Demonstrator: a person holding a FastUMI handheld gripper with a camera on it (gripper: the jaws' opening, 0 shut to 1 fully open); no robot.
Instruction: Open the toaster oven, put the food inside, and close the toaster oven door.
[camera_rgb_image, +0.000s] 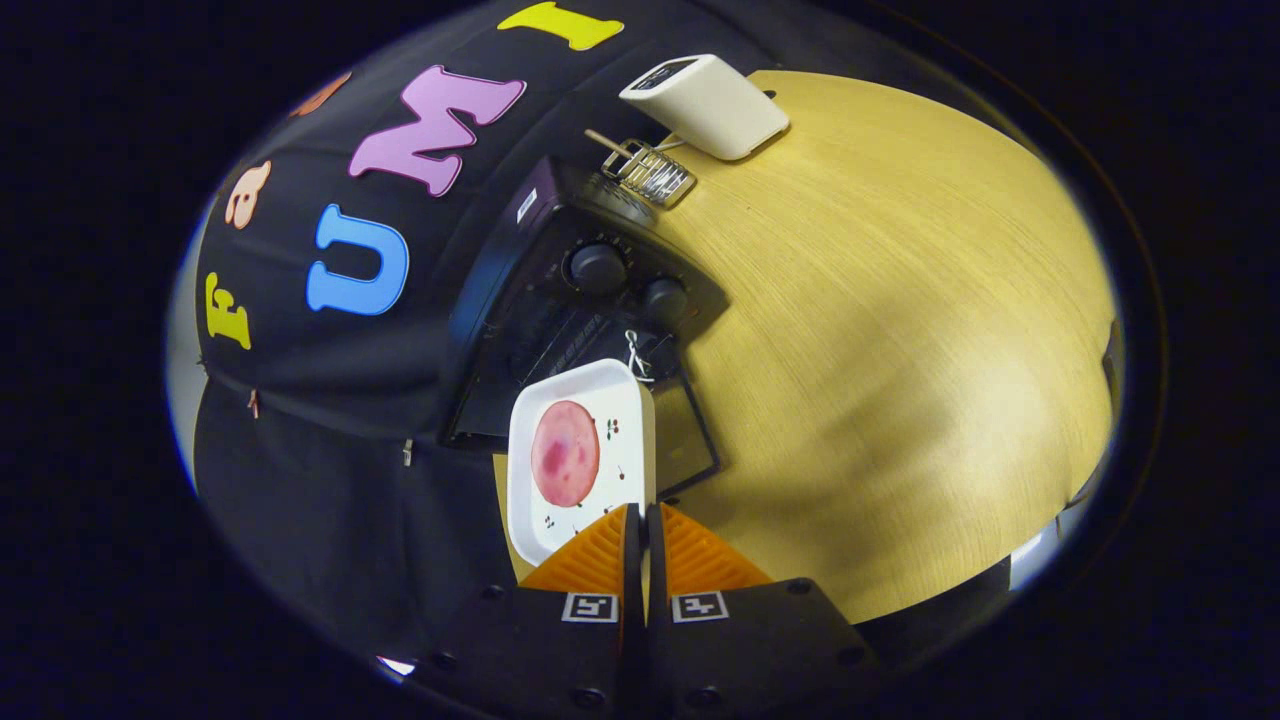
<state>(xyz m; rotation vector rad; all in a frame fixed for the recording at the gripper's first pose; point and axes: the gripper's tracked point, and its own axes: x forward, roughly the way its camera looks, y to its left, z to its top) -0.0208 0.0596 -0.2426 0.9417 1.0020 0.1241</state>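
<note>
The gripper (645, 520) pinches the near edge of a white plate (620, 400), both fingers pressed tight on it. A round pink slice of meat (565, 453) lies on the plate. Just beyond sits the black toaster oven (590, 310) with its door (690, 440) down, on a yellow wooden table (900, 350).

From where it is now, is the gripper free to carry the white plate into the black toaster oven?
Probably yes: the gripper, shut on the white square plate with its pink slice, faces the black toaster oven, whose door hangs open.
</note>
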